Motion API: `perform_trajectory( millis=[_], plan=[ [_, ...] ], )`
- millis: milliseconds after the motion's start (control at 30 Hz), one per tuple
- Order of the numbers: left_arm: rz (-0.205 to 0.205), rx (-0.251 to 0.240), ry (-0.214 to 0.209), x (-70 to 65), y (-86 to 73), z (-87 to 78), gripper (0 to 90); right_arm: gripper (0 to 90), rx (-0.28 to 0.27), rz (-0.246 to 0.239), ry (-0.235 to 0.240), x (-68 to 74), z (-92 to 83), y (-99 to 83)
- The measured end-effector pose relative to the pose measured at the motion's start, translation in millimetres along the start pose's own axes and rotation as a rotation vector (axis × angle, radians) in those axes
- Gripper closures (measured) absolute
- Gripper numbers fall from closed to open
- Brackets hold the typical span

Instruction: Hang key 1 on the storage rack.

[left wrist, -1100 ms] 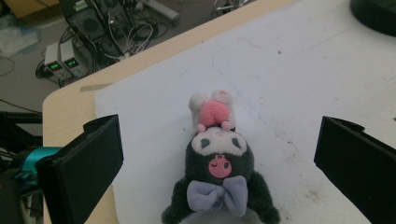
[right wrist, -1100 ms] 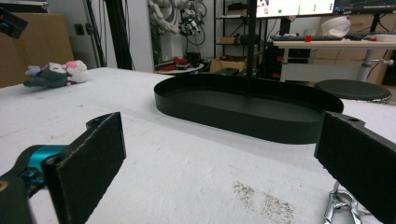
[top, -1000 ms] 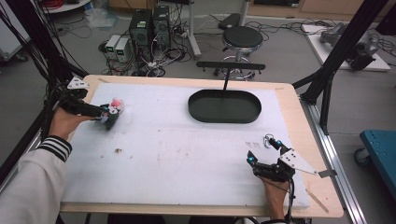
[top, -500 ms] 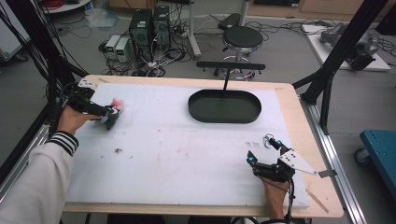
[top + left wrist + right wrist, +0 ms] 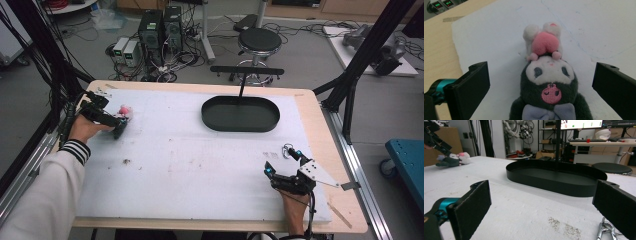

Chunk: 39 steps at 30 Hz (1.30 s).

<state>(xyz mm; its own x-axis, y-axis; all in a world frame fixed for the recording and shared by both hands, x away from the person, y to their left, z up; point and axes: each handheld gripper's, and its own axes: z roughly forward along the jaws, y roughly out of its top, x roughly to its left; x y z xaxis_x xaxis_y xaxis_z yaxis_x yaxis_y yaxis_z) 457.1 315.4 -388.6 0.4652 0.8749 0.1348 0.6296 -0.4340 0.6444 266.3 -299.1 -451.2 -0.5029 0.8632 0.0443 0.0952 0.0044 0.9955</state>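
Left gripper (image 5: 541,85) open, jaws straddling plush toy (image 5: 549,87) lying on counter (image 5: 599,30). Close squarely on the soft body, not the head. Right gripper (image 5: 541,207) open, idle.

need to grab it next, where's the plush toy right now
The plush toy lies on the white mat at the table's far left in the high view, between the open jaws of the left gripper, well left of the black tray.

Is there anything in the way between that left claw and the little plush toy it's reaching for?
Nothing visible. The left gripper is open, its jaws standing either side of the plush toy, which lies on the white mat.
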Motion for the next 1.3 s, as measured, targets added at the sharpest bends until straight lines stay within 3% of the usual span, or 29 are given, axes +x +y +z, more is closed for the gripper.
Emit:
perform_trajectory(
  millis=[333,733,867,1033,1167,1300],
  plan=[
    [0.019,0.060,0.023,-6.3,0.2,11.6,1.7,1.2,0.000,-0.001,0.002,0.1,-0.1,0.0],
    [0.002,0.101,0.028,-8.3,-1.2,20.8,2.0,1.2,0.001,0.002,0.002,0.1,-0.3,0.0],
    [-0.004,0.106,-0.010,-7.9,-1.9,21.5,11.5,1.2,0.001,0.002,0.002,-0.1,-0.3,0.0],
    [-0.009,0.122,-0.016,-8.0,-2.4,23.4,14.3,1.2,0.001,0.002,0.002,0.2,-0.3,0.0],
    [-0.005,0.119,-0.025,-7.9,-2.9,22.9,28.1,1.2,0.000,0.002,0.001,0.2,-0.2,0.0],
    [0.000,0.120,-0.010,-9.8,-2.4,22.9,32.4,1.2,0.000,0.001,0.001,0.0,-0.2,0.0]
  ],
)
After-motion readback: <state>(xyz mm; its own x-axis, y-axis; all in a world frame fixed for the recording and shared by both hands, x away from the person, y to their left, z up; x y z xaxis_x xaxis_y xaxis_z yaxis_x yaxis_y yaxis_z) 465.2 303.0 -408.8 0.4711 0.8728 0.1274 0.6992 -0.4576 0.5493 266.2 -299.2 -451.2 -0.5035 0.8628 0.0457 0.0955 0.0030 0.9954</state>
